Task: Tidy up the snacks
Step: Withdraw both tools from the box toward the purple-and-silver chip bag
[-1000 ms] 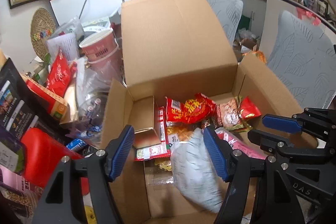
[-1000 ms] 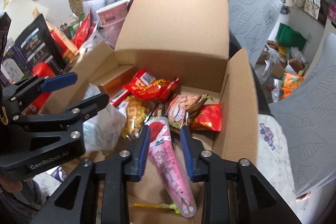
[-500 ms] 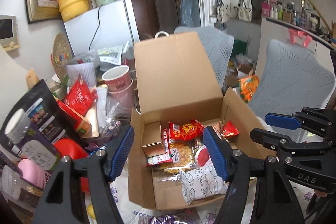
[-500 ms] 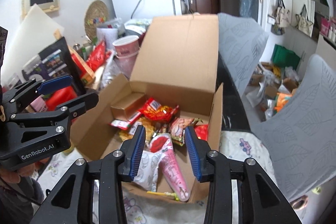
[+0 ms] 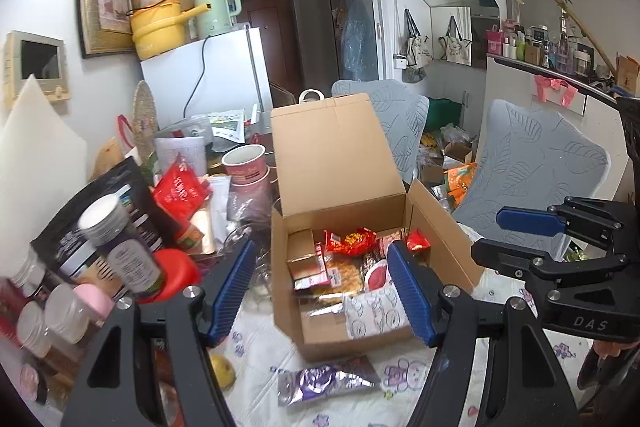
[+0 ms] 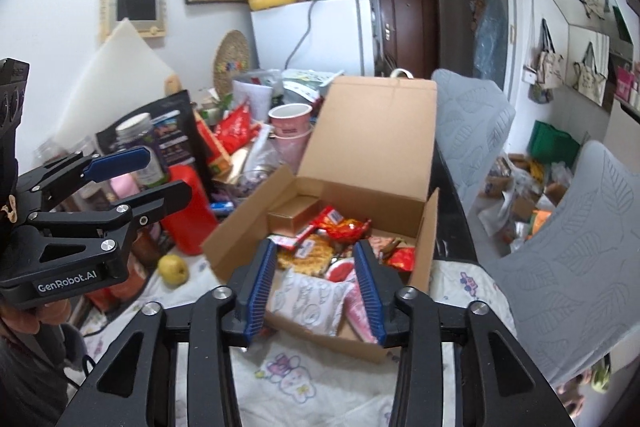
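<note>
An open cardboard box (image 5: 440, 227) (image 6: 240, 231) stands on the patterned tablecloth with several snack packets inside: a red packet (image 5: 350, 241) (image 6: 342, 227), a white patterned bag (image 5: 374, 311) (image 6: 310, 301) and a pink packet (image 6: 358, 311). My left gripper (image 5: 322, 291) is open and empty, held back above the box's near side. My right gripper (image 6: 316, 287) is open and empty, also held back from the box. A purple foil packet (image 5: 324, 381) lies on the cloth in front of the box.
Left of the box stand jars (image 5: 124, 251), a red container (image 6: 188, 211), a black pouch (image 6: 172, 139), pink cups (image 5: 246, 165) and a yellow-green fruit (image 6: 173, 269). Grey chairs (image 5: 532, 163) stand to the right. A white fridge (image 6: 316, 35) is behind.
Both grippers have pulled back and up from inside the box. The white bag and the pink packet were let go and now lie in the box.
</note>
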